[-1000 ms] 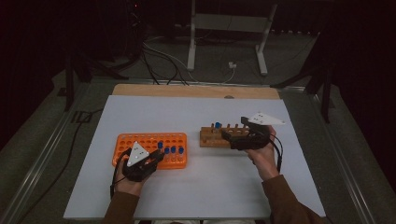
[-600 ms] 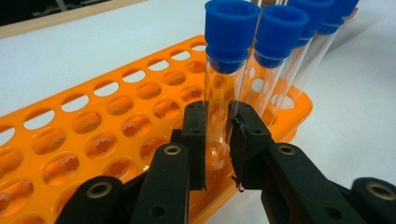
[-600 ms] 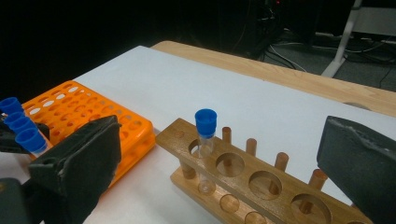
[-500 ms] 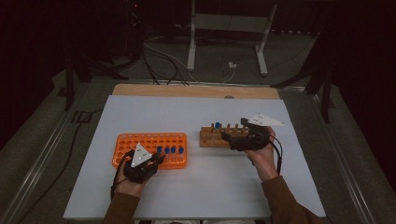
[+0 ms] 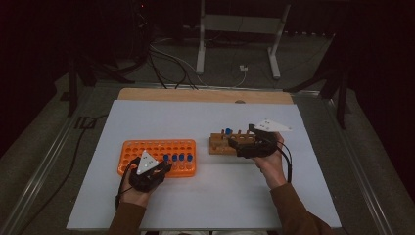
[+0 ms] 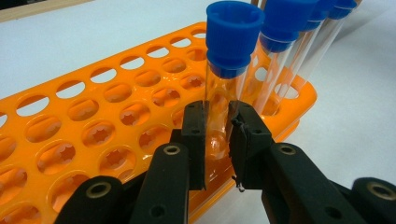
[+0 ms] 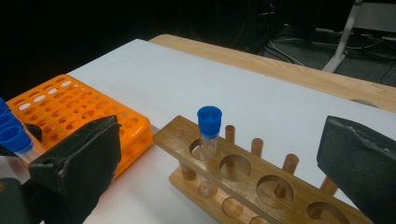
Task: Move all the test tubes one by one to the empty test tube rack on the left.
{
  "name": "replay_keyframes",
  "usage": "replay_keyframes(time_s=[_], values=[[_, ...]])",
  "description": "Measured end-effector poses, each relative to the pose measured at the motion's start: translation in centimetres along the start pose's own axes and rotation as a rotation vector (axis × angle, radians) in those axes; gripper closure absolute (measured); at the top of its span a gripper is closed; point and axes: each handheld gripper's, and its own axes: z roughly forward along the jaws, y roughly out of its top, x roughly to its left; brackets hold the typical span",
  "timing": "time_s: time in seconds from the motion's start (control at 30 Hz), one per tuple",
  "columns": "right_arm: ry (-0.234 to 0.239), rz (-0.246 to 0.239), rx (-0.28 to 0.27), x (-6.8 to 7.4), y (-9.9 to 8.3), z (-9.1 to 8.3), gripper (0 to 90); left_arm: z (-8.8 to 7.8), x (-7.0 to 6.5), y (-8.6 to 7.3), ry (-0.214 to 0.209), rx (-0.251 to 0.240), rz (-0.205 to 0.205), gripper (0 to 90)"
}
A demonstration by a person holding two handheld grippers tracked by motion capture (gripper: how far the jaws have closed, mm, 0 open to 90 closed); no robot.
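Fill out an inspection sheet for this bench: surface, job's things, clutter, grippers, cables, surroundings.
Surface: white table top, wooden strip along its far edge.
Job's things: orange rack with a row of blue-capped tubes; nearest tube sits in a hole at the rack's edge. Wooden rack holds one capped tube.
Clutter: nothing seen.
Grippers: left gripper shut on the nearest tube; right gripper open at the wooden rack, touching nothing.
Cables: loose leads on the floor beyond the table.
Surroundings: dark room, metal stand behind.
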Motion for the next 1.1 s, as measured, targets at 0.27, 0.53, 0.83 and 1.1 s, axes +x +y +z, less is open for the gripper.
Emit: replay_keyframes(time_s=[0.27, 0.53, 0.83, 1.1], values=[[0.007, 0.016, -0.003, 0.1, 0.0, 0.7, 0.0, -0.3, 0.0, -0.1, -0.013, -0.004, -0.014, 67.9], [0.008, 0.019, -0.004, 0.1, 0.0, 1.1, 0.0, -1.9, 0.7, 0.1, -0.036, -0.083, -0.049, 51.8], [-0.004, 0.003, 0.004, 0.1, 0.3, 1.9, 0.0, -4.2, 2.2, 0.3, 0.049, -0.191, -0.116, 19.7], [-0.008, -0.028, 0.06, 0.1, -0.4, 3.3, 9.5, -4.2, 3.3, 0.3, 0.149, -0.184, -0.16, 0.5]])
